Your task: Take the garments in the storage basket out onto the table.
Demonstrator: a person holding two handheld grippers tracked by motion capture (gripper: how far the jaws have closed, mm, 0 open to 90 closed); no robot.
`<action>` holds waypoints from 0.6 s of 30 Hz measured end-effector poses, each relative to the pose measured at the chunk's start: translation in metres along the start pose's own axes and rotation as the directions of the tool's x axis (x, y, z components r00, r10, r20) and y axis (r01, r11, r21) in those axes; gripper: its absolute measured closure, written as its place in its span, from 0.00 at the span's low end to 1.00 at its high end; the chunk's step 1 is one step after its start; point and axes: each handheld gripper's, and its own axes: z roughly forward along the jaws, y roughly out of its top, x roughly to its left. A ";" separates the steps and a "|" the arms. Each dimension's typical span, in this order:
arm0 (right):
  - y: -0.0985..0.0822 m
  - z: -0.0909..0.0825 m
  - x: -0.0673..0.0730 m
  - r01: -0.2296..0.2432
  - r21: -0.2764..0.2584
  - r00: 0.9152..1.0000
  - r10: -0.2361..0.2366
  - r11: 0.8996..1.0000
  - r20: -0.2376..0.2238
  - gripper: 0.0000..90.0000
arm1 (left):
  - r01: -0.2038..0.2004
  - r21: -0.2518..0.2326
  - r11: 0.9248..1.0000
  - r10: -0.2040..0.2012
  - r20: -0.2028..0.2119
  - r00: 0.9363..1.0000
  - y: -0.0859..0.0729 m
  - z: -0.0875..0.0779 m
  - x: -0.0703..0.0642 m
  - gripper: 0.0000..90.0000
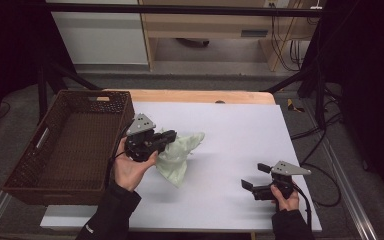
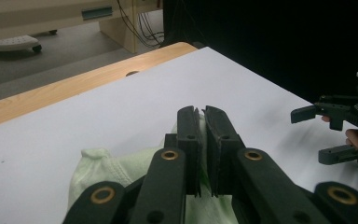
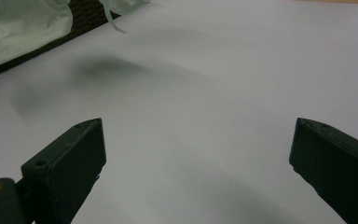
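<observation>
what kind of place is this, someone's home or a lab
Most likely a lab or recording workspace: a black metal frame spans over the table, loose cables hang behind it, and dark curtains close the sides.

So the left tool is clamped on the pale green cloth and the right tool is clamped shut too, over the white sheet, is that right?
Not quite. The right tool is open, its jaws wide apart over the white sheet, as the right gripper view shows. The left tool is indeed clamped on the pale green cloth.
</observation>
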 end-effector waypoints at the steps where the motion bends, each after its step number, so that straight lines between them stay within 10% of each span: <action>1: 0.000 0.000 0.000 0.000 0.000 1.000 0.000 1.000 0.000 0.05 | -0.001 0.004 1.000 0.001 0.000 1.000 -0.001 0.002 -0.001 0.94; 18: 0.000 0.000 0.000 0.001 0.000 1.000 -0.001 1.000 -0.001 0.05 | 0.002 0.059 0.998 -0.003 0.031 1.000 -0.021 0.041 -0.009 0.94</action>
